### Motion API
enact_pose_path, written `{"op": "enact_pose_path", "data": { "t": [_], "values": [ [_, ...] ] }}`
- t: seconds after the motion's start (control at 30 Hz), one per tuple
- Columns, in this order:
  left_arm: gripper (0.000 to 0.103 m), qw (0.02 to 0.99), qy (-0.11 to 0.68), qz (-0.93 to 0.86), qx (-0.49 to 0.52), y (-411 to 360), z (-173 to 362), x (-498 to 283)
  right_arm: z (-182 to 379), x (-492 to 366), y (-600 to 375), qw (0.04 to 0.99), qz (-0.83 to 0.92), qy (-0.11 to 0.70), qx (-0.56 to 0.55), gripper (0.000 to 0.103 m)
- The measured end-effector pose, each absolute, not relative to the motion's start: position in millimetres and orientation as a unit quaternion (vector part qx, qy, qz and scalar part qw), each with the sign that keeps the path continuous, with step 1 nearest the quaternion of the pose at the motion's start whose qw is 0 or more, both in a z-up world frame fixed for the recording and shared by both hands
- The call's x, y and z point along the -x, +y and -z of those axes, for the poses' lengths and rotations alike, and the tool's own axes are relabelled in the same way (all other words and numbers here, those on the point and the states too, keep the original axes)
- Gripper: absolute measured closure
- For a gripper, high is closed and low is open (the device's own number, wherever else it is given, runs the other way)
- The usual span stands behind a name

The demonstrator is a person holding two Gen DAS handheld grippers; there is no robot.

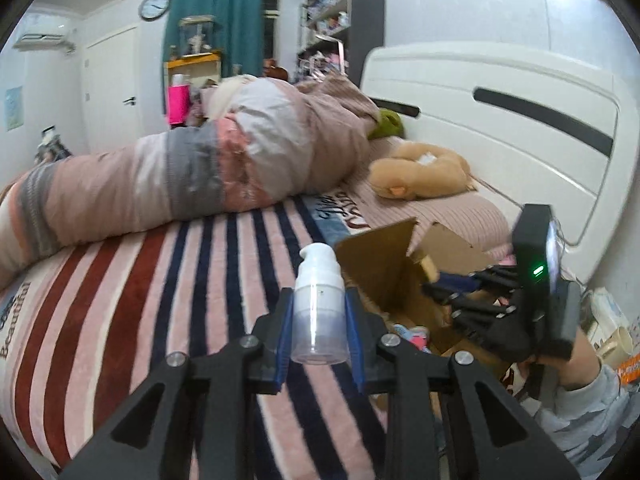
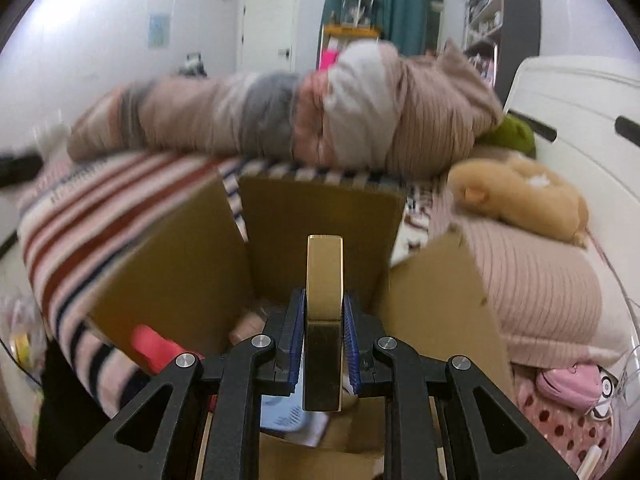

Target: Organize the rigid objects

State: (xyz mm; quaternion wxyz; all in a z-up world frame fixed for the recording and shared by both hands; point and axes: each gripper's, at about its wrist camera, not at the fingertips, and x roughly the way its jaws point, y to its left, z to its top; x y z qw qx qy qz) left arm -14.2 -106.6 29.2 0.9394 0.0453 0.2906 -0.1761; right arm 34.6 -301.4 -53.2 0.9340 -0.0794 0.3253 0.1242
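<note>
Gold bar [image 2: 324, 312], red-navy striped blanket [image 1: 120, 280]

The left tongs [image 1: 320, 320] are clamped level on something upright. The right tongs [image 2: 324, 340] are likewise pinched closed, held by a grey-sleeved arm [image 1: 588, 412] near the bed's edge, probably tipped slightly downward.

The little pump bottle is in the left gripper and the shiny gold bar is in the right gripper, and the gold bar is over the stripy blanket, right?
Not quite. The pump bottle is in the left gripper, and the gold bar is in the right gripper. But the right wrist view shows the bar above the open cardboard box, not the stripy blanket.
</note>
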Motion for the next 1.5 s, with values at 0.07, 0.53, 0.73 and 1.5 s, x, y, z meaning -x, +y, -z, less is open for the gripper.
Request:
{"op": "enact_pose_path", "data": {
  "t": [0.07,0.53,0.73,1.5],
  "values": [
    [0.081,0.935,0.299,0.184,-0.056,-120.7,-28.2,3.7,60.9,-39.4,-304.3,0.931,-0.116,0.335,0.086,0.089],
    [0.082,0.878,0.381,0.265,-0.114,-202.6,-25.6,-70.5,57.4,-32.8,-338.0,0.94,-0.144,0.306,0.028,0.089],
    [0.081,0.839,0.447,0.265,-0.164,-245.3,3.7,-101.9,56.8,-35.8,-342.8,0.941,-0.155,0.301,0.012,0.089],
    [0.016,0.939,0.296,0.156,-0.079,-152.8,-46.3,-27.5,33.4,-19.9,-333.5,0.948,-0.183,0.26,0.026,0.04]
  ]
}}
